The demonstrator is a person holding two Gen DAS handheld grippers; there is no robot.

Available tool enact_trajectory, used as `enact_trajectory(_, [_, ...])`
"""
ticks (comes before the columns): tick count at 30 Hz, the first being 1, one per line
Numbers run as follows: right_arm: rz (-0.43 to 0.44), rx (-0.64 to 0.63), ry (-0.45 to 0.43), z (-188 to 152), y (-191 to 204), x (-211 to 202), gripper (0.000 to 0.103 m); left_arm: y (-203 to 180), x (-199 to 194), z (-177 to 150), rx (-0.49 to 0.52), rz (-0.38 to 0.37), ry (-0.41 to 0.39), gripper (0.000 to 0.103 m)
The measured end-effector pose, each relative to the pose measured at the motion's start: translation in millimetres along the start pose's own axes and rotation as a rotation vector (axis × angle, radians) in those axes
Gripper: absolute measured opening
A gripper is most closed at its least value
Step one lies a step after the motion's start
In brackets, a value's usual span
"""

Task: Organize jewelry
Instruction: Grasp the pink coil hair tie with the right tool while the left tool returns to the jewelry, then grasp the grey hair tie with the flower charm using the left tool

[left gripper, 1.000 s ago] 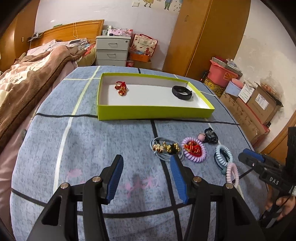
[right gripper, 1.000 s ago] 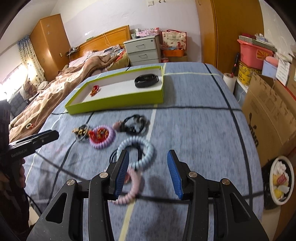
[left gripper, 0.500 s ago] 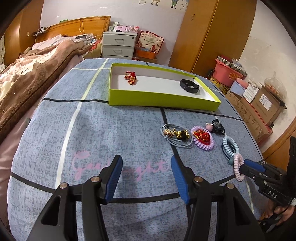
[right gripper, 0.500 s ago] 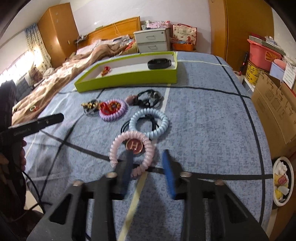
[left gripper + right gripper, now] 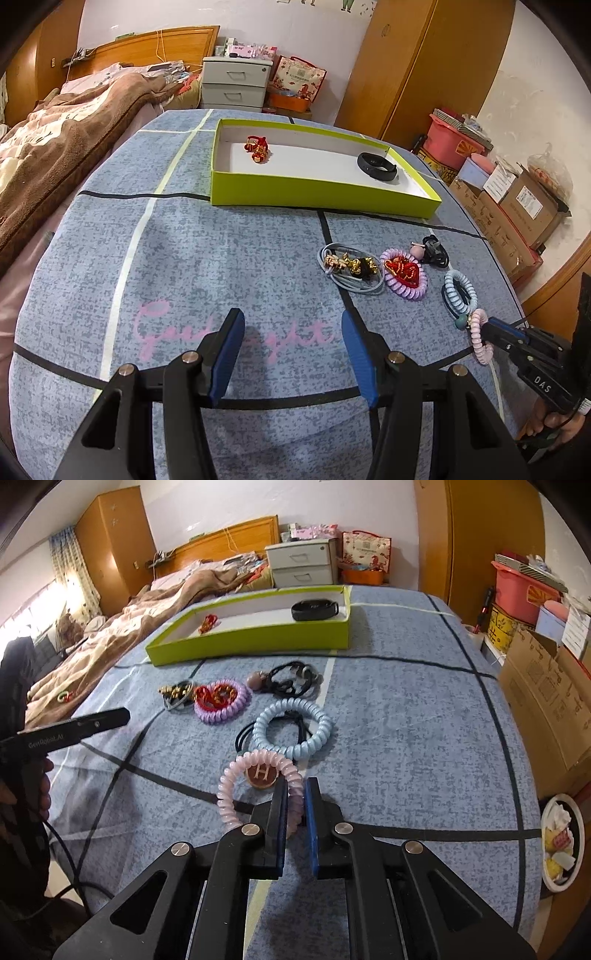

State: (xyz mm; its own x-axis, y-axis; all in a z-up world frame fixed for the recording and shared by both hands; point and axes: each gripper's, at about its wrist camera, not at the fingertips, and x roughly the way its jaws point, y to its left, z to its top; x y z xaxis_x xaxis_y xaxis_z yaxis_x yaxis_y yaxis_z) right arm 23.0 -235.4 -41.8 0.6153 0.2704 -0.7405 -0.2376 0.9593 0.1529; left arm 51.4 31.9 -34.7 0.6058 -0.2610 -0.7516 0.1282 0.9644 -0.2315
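My right gripper (image 5: 295, 794) is shut on the near rim of a pink coil hair tie (image 5: 236, 775) with a brown H charm; the tie also shows in the left wrist view (image 5: 478, 334). Beyond it lie a blue coil tie (image 5: 295, 727), a purple coil tie with a red ornament (image 5: 221, 701), a black tie with a pink bead (image 5: 291, 677) and a gold charm bundle (image 5: 177, 694). A green box (image 5: 325, 197) holds a red ornament (image 5: 258, 148) and a black band (image 5: 376, 166). My left gripper (image 5: 291, 336) is open and empty above the blue cloth.
The table has a blue-grey cloth (image 5: 221, 258) with black and pale lines. A bed with a brown blanket (image 5: 55, 147) is at the left. Cardboard boxes (image 5: 546, 701) and a bowl (image 5: 561, 842) lie off the right edge.
My right gripper has closed from open onto the pink coil tie. My left gripper has drawn back from the jewelry and stayed open.
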Motion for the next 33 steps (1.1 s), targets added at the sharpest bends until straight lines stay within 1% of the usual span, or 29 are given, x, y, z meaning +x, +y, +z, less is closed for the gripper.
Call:
enact_trajectory(2, [0.001,0.004,-0.019,2,-1,-5,0.01,-3,2,4,0.01,0.0,0.001,0.057])
enact_trajectory(5, [0.0,0.02,-0.048,6,-4,-12,0.01,-10,9,11,0.013,-0.022,0.016,0.057])
enact_trajectory(10, [-0.003,0.034,-0.06,9,-10,-15,0.01,-20,18,21,0.022,0.007,-0.003,0.057])
enact_trajectory(13, [0.0,0.041,-0.069,10,-13,-17,0.01,-24,23,25,0.039,0.054,-0.015,0.057])
enact_trajectory(16, [0.01,0.052,-0.074,11,-16,-17,0.01,-24,29,28,0.037,0.054,-0.002,0.056])
enact_trajectory(18, [0.014,0.056,-0.075,12,-17,-17,0.01,-24,35,28,0.044,0.079,0.02,0.054])
enact_trajectory(20, [0.019,0.058,-0.076,13,-18,-16,0.01,-25,39,27,0.05,0.081,0.039,0.054])
enact_trajectory(24, [0.027,0.059,-0.075,13,-19,-15,0.01,-29,41,29,0.069,0.09,0.036,0.054])
enact_trajectory(25, [0.028,0.06,-0.074,13,-20,-14,0.01,-30,43,30,0.084,0.102,0.034,0.054])
enact_trajectory(26, [0.029,0.064,-0.074,14,-20,-14,0.01,-32,44,30,0.095,0.113,0.035,0.052])
enact_trajectory(27, [0.031,0.065,-0.075,14,-21,-14,0.01,-33,44,30,0.104,0.112,0.039,0.047])
enact_trajectory(28, [0.032,0.064,-0.074,14,-21,-14,0.01,-35,44,30,0.115,0.105,0.04,0.044])
enact_trajectory(31, [0.031,0.068,-0.075,13,-22,-13,0.01,-39,45,29,0.135,0.104,0.04,0.043])
enact_trajectory(32, [0.031,0.07,-0.075,13,-22,-13,0.01,-39,45,30,0.132,0.102,0.041,0.041])
enact_trajectory(33, [0.031,0.072,-0.075,13,-22,-13,0.01,-38,44,30,0.13,0.097,0.041,0.037])
